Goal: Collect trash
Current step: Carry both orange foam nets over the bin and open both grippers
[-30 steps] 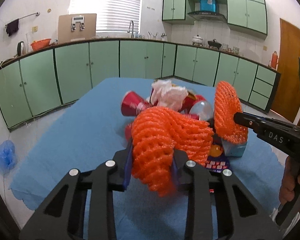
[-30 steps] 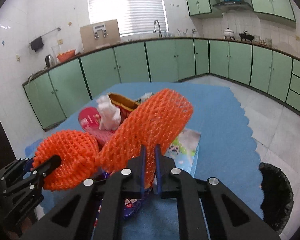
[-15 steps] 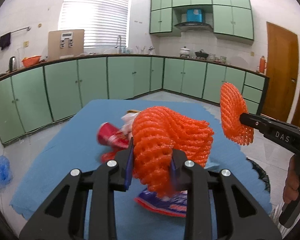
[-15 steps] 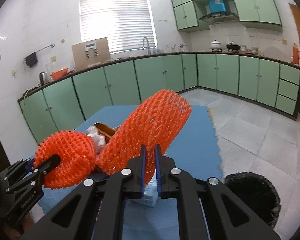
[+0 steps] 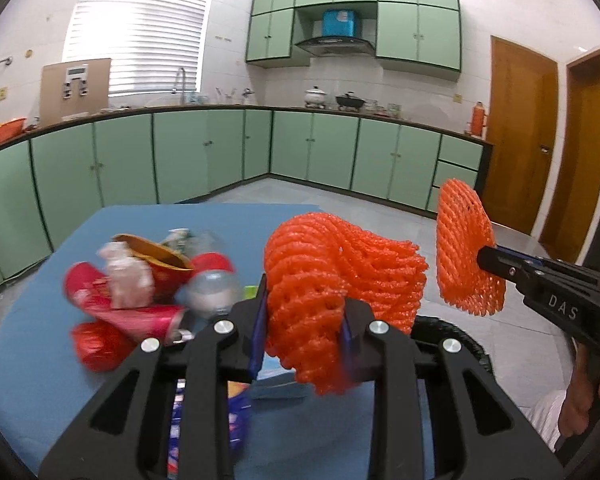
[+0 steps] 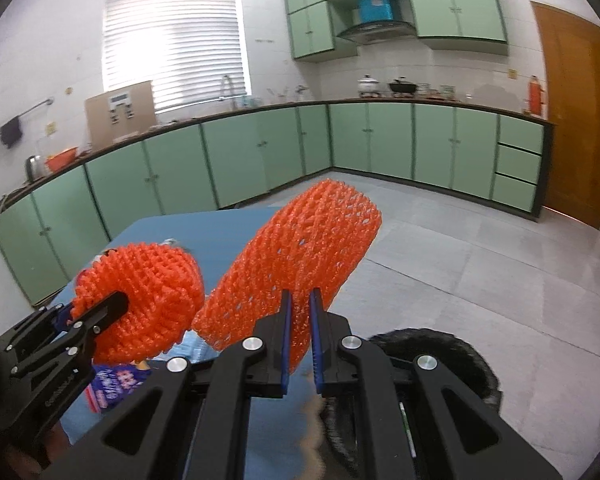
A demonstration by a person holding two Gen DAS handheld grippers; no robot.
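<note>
Both grippers holding orange foam nets above the blue-covered table.

Left wrist view: the left gripper (image 5: 304, 332) has its fingers partly closed on a bunched orange foam mesh net (image 5: 332, 280), near the right edge of the blue-covered table (image 5: 40, 380); blurred red wrappers and cups (image 5: 140, 292) lie toward its left edge. Right wrist view: the right gripper (image 6: 300, 340) has its fingers pressed nearly together on a flat orange foam mesh sleeve (image 6: 300, 256), above the table's edge and a black-lined bin (image 6: 452, 356) on the floor.
</note>
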